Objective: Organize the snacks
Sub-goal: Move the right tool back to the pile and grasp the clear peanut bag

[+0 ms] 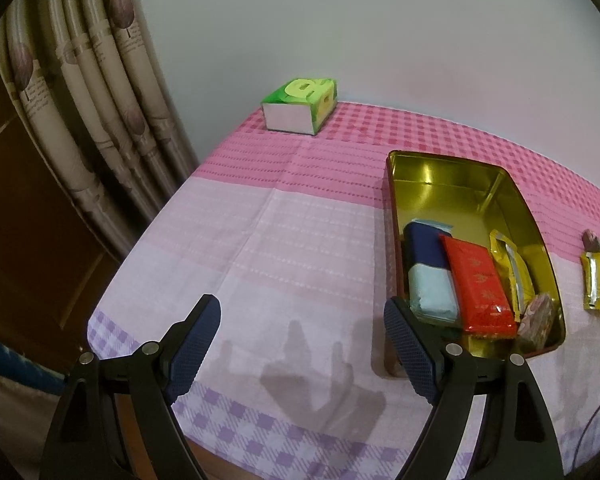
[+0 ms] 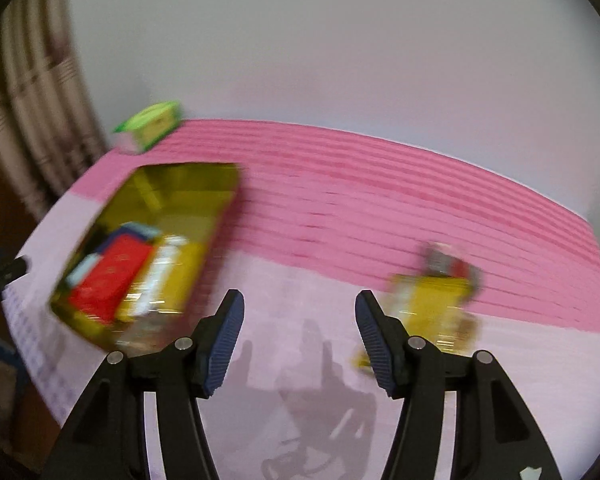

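Gold tin (image 1: 396, 216) near the table's right part, snacks packed at its near end, far half bare, yellow packet (image 1: 598, 284) loose on the cloth (image 1: 284, 240) right of it, tissue box (image 1: 300, 106) at far edge, left gripper (image 1: 302, 334) released over open cloth, right gripper (image 2: 300, 328) released, empty.

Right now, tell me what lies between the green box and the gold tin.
Nothing: in the left wrist view, only bare pink checked tablecloth lies between the green box and the gold tin.

1 gold tin (image 1: 452, 168), 5 snack packs (image 1: 480, 284) inside, 2 packs (image 1: 598, 284) loose on tabletop (image 1: 284, 240), 1 green box (image 1: 300, 106).
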A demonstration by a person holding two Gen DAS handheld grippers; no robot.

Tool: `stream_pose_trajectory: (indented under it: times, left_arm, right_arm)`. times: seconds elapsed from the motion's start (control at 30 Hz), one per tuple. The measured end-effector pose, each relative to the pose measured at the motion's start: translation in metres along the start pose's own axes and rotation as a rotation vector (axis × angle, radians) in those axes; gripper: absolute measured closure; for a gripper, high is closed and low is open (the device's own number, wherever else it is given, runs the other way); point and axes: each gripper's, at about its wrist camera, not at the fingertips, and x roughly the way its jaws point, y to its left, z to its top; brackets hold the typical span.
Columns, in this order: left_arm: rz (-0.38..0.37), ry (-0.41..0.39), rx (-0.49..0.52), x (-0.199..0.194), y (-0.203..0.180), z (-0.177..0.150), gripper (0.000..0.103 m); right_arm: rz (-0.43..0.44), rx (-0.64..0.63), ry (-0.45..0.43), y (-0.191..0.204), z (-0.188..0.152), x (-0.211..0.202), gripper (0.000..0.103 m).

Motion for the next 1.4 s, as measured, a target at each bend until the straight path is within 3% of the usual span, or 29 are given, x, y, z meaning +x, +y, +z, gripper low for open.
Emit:
stream_pose_trajectory:
  times: [0.2,0.47,0.77,0.87,1.1,1.4]
  left_arm:
    - [-0.006,-0.011,0.015,-0.001,-0.004,-0.001,0.019]
    - [0.000,-0.040,0.055,-0.002,-0.013,-0.002,0.018]
    - [-0.002,-0.065,0.080,-0.004,-0.024,-0.001,0.018]
    - [0.011,-0.065,0.101,-0.005,-0.030,-0.002,0.018]
    - [0.004,-0.096,0.152,-0.018,-0.053,0.002,0.018]
    - [-0.073,-0.101,0.200,-0.027,-0.097,0.008,0.017]
  right_arm:
    - [-0.142,0.113,0.016,-0.078,-0.009,0.000,0.048]
    - [-0.207,0.174,0.094,-0.131,-0.029,0.023,0.048]
    - [-0.140,0.177,0.137,-0.123,-0.033,0.047,0.048]
    - [-0.122,0.181,0.138,-0.118,-0.033,0.052,0.041]
    - [-0.107,0.194,0.151,-0.111,-0.034,0.065,0.040]
    - [-0.101,0.190,0.144,-0.121,-0.042,0.064,0.047]
